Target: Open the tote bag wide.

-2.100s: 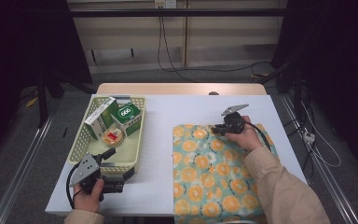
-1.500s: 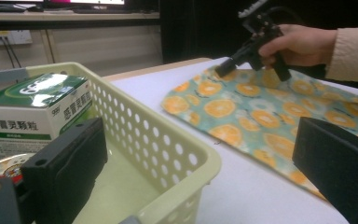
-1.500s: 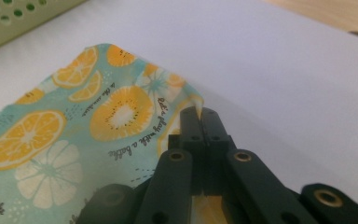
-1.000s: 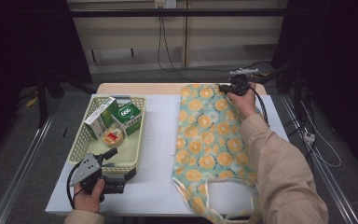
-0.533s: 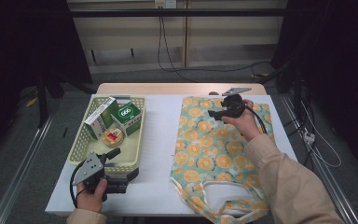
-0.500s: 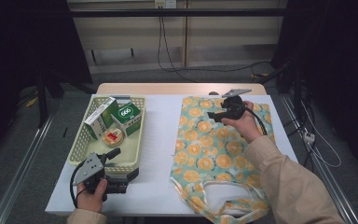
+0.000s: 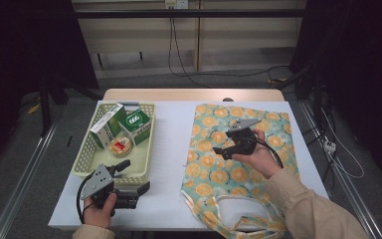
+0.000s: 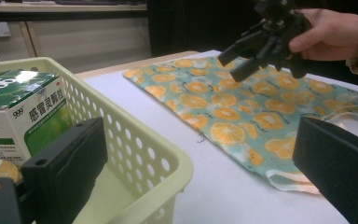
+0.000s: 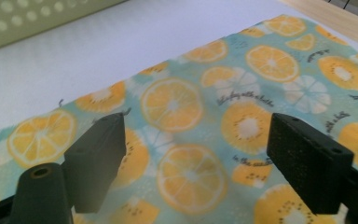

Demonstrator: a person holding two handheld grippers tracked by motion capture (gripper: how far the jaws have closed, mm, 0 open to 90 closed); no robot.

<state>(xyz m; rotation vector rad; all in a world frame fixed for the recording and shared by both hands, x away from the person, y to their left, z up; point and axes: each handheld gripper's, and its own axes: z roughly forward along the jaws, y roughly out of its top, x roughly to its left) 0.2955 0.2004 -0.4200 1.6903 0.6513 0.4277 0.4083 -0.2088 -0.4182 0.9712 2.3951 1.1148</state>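
Orange-slice-patterned teal bag, pale-yellow basket

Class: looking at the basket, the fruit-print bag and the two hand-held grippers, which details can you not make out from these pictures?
- Fruit-print bag, high view: its handle end is cut off by the bottom edge.
- Basket, left gripper view: its near part is hidden behind the left hand-held gripper jaw.
- Round item in the basket, high view: too small to identify.
- Bag lettering, right gripper view: too blurred to read.
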